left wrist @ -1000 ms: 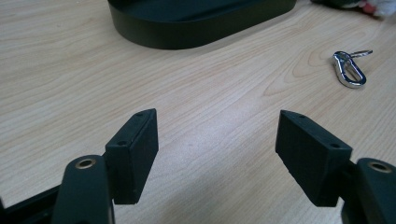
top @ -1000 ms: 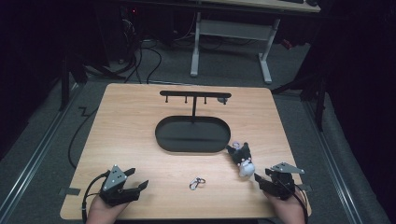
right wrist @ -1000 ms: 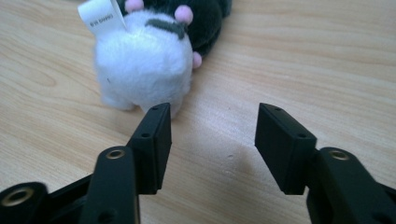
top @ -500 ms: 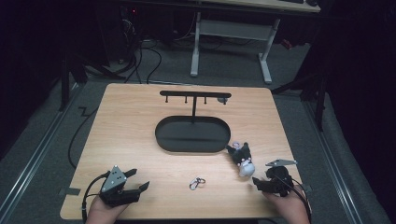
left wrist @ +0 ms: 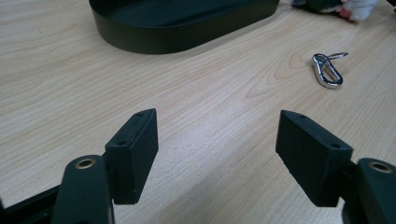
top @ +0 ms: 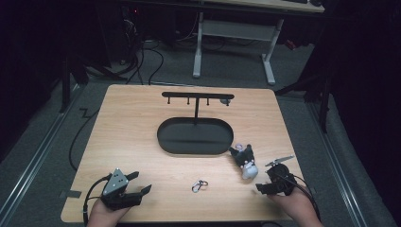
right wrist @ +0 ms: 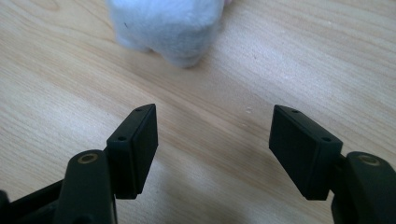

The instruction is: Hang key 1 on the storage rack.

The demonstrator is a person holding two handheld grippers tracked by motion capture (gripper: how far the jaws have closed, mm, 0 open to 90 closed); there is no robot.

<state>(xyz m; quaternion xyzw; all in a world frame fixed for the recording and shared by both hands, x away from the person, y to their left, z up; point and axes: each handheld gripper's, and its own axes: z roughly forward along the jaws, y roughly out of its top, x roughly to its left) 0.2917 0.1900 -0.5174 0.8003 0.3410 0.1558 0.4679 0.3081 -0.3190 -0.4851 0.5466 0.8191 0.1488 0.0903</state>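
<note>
A small plush toy [top: 244,161], dark with a white end, lies on the wooden table [top: 132,137] just right of a black oval tray [top: 195,135]. My right gripper [top: 264,182] is open close to the toy's right, low over the table. In the right gripper view its jaws [right wrist: 212,130] stand wide apart with the white plush [right wrist: 163,28] just ahead of them. A silver carabiner [top: 199,185] lies near the front middle. My left gripper [top: 140,183] rests open at the front left. Its view looks past the jaws [left wrist: 217,130] to the carabiner [left wrist: 328,71] and the tray [left wrist: 177,32].
A thin black stand [top: 196,97] with several small hooks rises from the tray's far side. A person's hands hold both grippers at the table's front edge. Desk legs and cables stand on the floor behind the table.
My right gripper has shifted a little to the left, toward the plush toy. The left gripper has hardly moved.
</note>
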